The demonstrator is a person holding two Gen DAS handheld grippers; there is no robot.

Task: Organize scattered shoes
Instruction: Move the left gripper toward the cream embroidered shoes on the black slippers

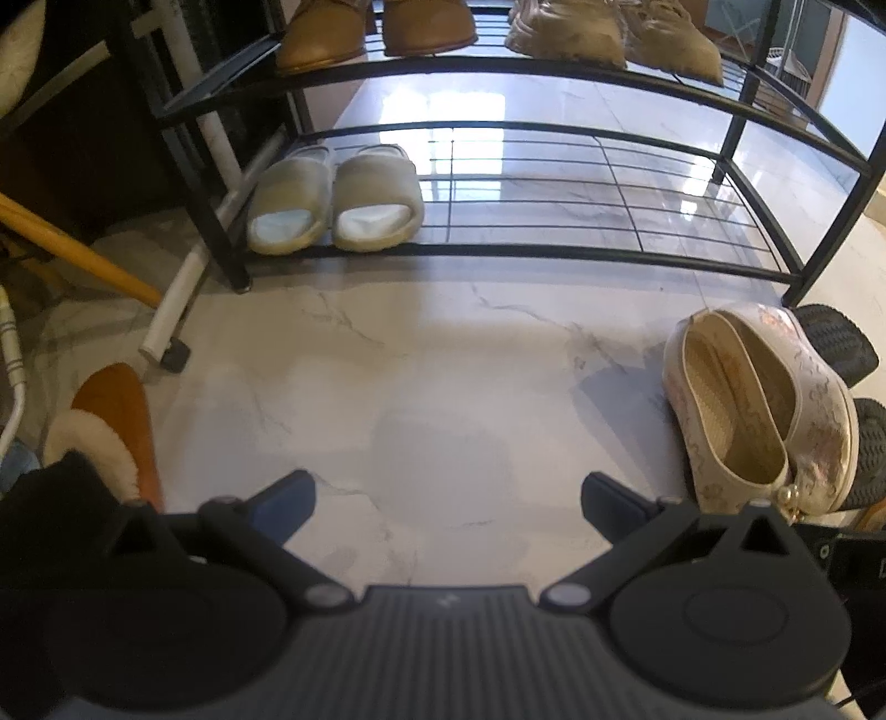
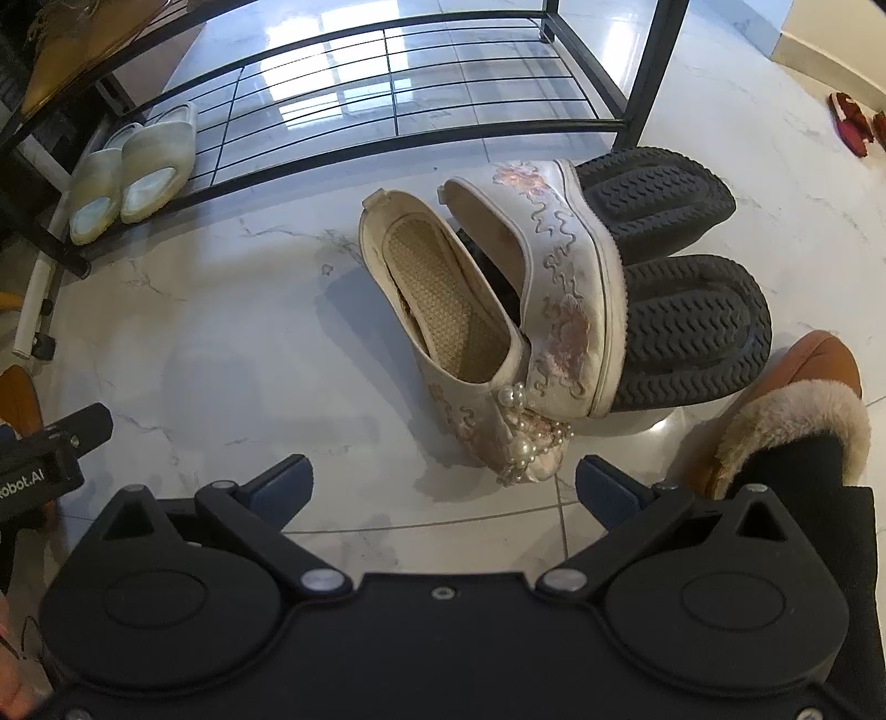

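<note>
A pair of cream embroidered shoes with pearl trim (image 2: 487,315) lies on the floor, leaning on two upturned black-soled shoes (image 2: 692,332). The pair also shows at the right of the left wrist view (image 1: 758,404). My right gripper (image 2: 443,493) is open and empty, just short of the pearl toe. My left gripper (image 1: 448,509) is open and empty over bare floor, left of the pair. A black shoe rack (image 1: 498,255) stands ahead, with beige slides (image 1: 338,199) on its bottom shelf.
Tan shoes (image 1: 376,27) and beige sneakers (image 1: 609,33) sit on the upper shelf. Orange fur-lined slippers lie at the left (image 1: 111,426) and the right (image 2: 797,410). Red slippers (image 2: 850,119) lie far right. A white pole (image 1: 183,288) and a yellow handle (image 1: 72,249) lean at the rack's left.
</note>
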